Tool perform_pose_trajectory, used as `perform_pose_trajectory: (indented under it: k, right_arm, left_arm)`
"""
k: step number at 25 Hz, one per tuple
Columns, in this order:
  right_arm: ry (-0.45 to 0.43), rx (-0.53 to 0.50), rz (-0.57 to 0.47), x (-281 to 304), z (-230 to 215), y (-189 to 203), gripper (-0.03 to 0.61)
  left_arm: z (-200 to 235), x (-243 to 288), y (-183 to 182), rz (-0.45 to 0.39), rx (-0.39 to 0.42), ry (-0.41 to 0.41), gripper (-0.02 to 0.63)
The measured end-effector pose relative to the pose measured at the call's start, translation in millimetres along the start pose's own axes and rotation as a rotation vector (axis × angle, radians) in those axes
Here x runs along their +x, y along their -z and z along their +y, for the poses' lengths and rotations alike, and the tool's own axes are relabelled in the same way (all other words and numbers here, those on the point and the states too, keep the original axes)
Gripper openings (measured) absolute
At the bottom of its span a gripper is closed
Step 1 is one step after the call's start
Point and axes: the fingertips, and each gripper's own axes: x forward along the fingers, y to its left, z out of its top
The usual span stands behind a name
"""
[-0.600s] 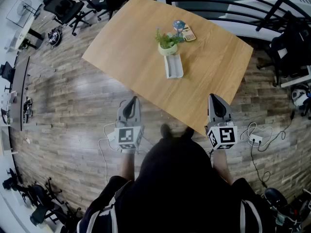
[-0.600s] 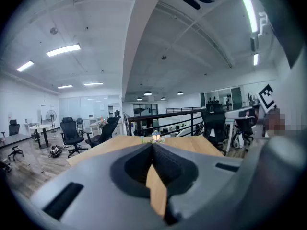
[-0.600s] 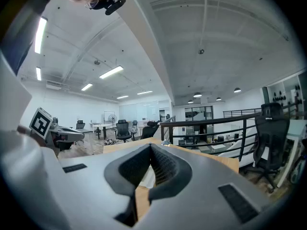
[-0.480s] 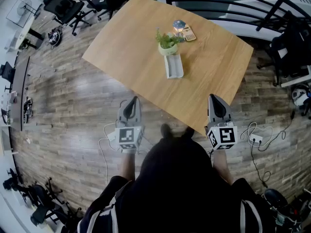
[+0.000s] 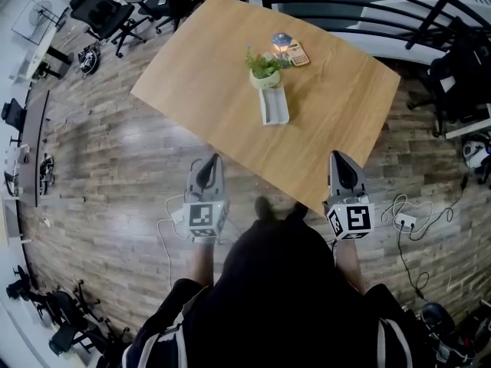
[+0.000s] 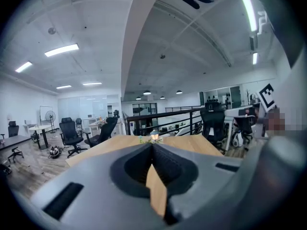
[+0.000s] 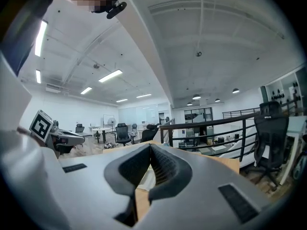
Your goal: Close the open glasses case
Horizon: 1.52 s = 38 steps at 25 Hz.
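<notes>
A: Is the glasses case (image 5: 275,104) closed yet?
B: No, it lies open in the middle of the table (image 5: 192,60), just beside a small plant (image 5: 263,66). All the work is left.
A: And the hands?
B: The left tongs (image 5: 208,159) and the right tongs (image 5: 337,156) have their jaws pressed together with nothing between them. They point almost level at the near edge, well apart from the case

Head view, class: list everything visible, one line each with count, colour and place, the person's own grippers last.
Table: one, light wood, centre.
Glasses case: one, white, mid-table, on the plant's near side.
Potted plant: one, green in a pale pot, beyond the case.
Round item: one, bluish, behind the plant.
Flat item: one, tan, beside the round item.
Office chairs: at least two, black, upper left.
Railing: one, black, along the top.
Left gripper: one, grey, jaws together, short of the table's near edge.
Right gripper: one, grey, jaws together, at the table's near corner.
</notes>
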Motion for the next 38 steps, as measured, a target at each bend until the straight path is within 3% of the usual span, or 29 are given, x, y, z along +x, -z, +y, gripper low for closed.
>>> perform_pose_trajectory:
  k: [13, 20, 26, 31, 38]
  right_arm:
    - [-0.021, 0.081, 0.029, -24, -40, 26, 0.014]
    - [-0.011, 0.163, 0.043, -28, -59, 51, 0.014]
    - [0.026, 0.144, 0.031, -22, -64, 51, 0.014]
    - [0.093, 0.125, 0.039, -7, -66, 41, 0.014]
    - [0.149, 0.045, 0.055, 53, -46, 16, 0.014]
  left_arm:
    - [-36, -7, -8, 0.046, 0.046, -0.033, -0.002]
    - [-53, -4, -1, 0.097, 0.068, -0.018, -0.002]
    - [-53, 21, 5, 0.08, 0.038, 0.036, -0.002]
    - [-39, 49, 2, 0.025, 0.021, 0.075, -0.002]
    - [17, 89, 4, -0.005, -0.02, 0.097, -0.002]
